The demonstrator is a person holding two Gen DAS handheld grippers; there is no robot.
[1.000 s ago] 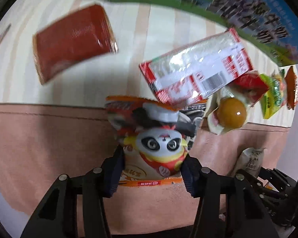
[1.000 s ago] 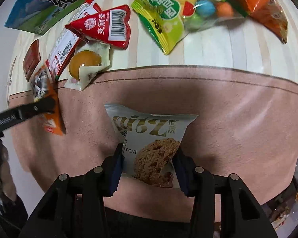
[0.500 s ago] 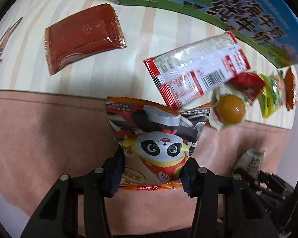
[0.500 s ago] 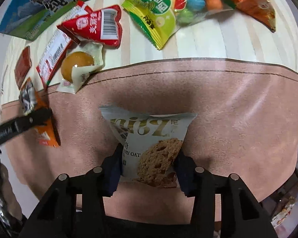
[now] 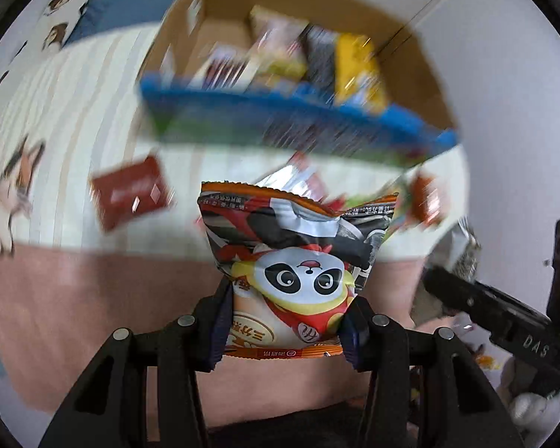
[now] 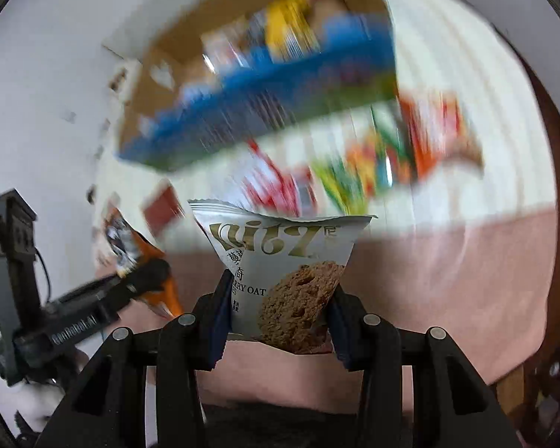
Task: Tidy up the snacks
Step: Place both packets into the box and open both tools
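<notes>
The left gripper point(image 5: 285, 321) squeezes the panda bag point(image 5: 298, 261). The right gripper point(image 6: 280, 315) squeezes the cookie bag point(image 6: 283, 276). Ahead, the box point(image 5: 410, 48) holds some snacks; more snacks lie below it.

Pretty blurry, but the striped surface point(image 5: 74, 119) has a pink cloth point(image 5: 74, 310) over its near part, a cardboard box point(image 5: 410, 56) at the back, plus a dark red packet point(image 5: 130, 190) and loose colourful snack packets point(image 6: 373, 164).
</notes>
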